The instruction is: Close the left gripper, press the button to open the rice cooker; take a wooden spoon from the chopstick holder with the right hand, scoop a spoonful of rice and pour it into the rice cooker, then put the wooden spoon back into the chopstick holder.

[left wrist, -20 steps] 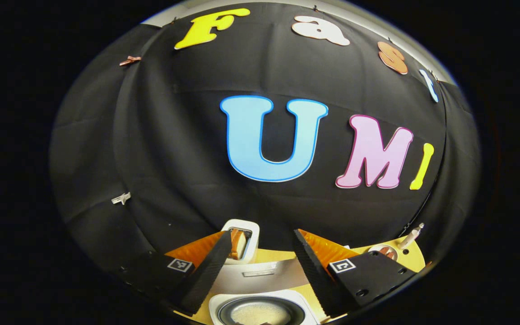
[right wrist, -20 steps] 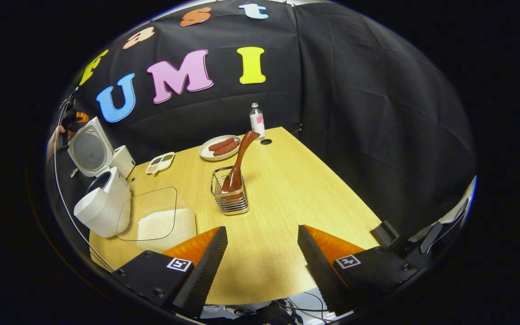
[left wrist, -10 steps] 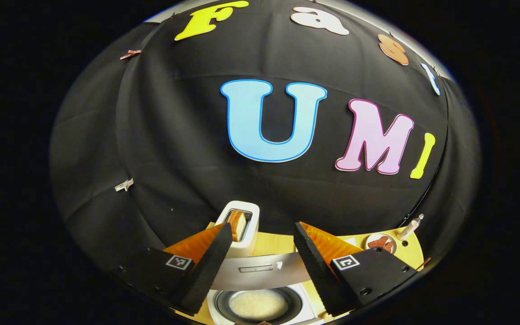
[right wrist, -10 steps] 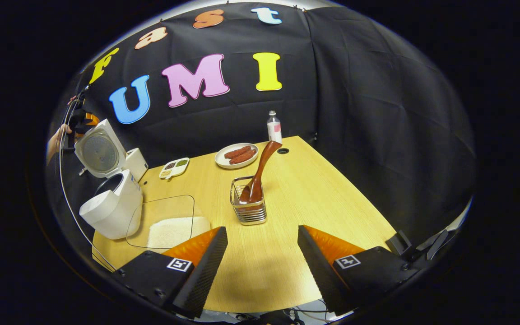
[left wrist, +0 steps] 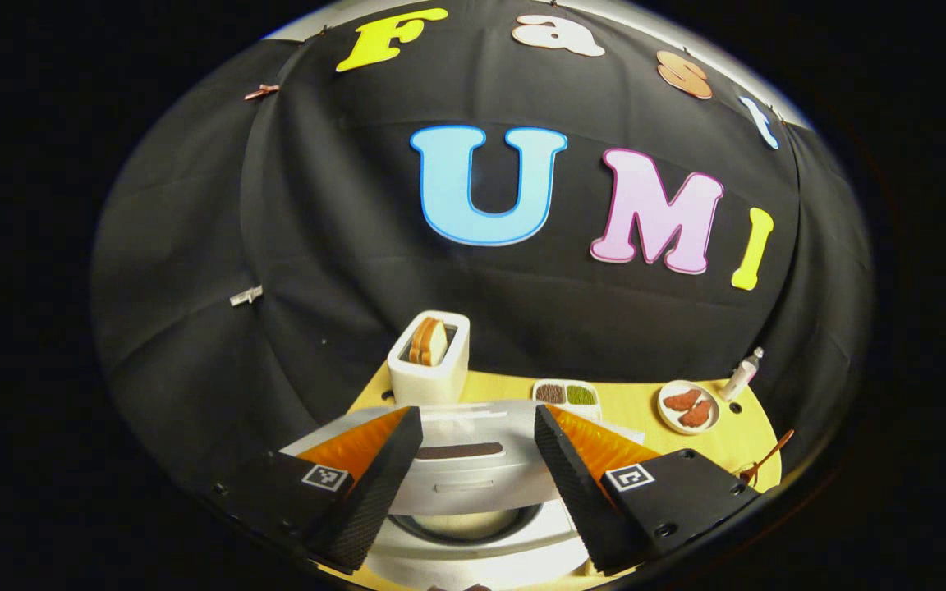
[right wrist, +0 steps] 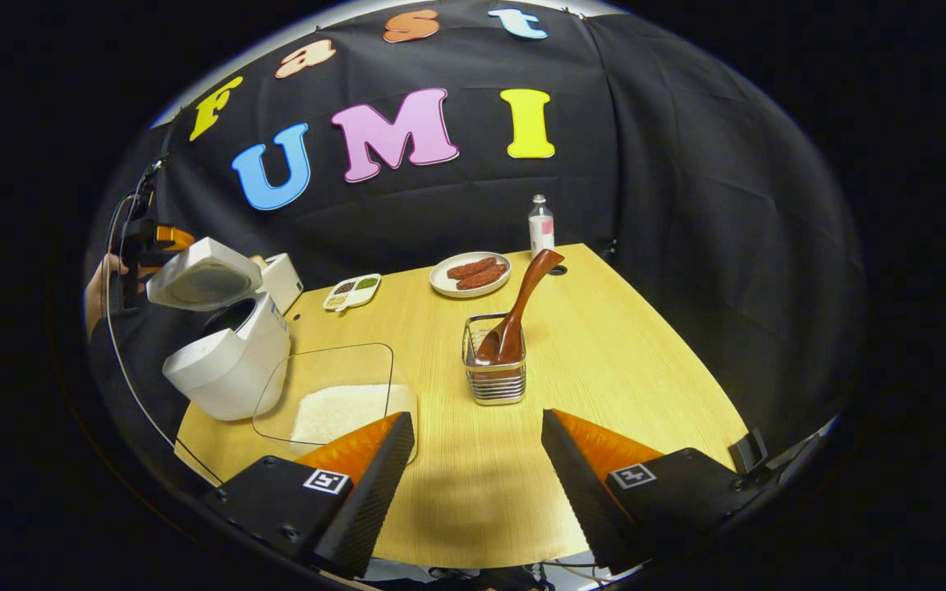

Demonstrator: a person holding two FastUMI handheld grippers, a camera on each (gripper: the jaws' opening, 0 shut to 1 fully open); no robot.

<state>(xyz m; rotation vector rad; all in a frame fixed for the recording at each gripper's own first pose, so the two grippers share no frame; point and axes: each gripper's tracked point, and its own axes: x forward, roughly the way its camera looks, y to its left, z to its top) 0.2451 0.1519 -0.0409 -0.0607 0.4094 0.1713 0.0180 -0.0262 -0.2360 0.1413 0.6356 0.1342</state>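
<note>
Now my left gripper (left wrist: pixel 473 460) hangs over the rice cooker (right wrist: pixel 227 349) at the tabletop's (right wrist: pixel 604 353) left edge, fingers apart, empty. My right gripper (right wrist: pixel 473 468) likewise gapes, near the front edge, facing the wooden spoon (right wrist: pixel 518 304) in its mid-tabletop chopstick holder (right wrist: pixel 495 373).

Both grippers held with fingers spread.
The left gripper (left wrist: pixel 473 468) and right gripper (right wrist: pixel 477 476) each show parted fingers gripping nothing; a hand (right wrist: pixel 100 283) holds the left one.
</note>
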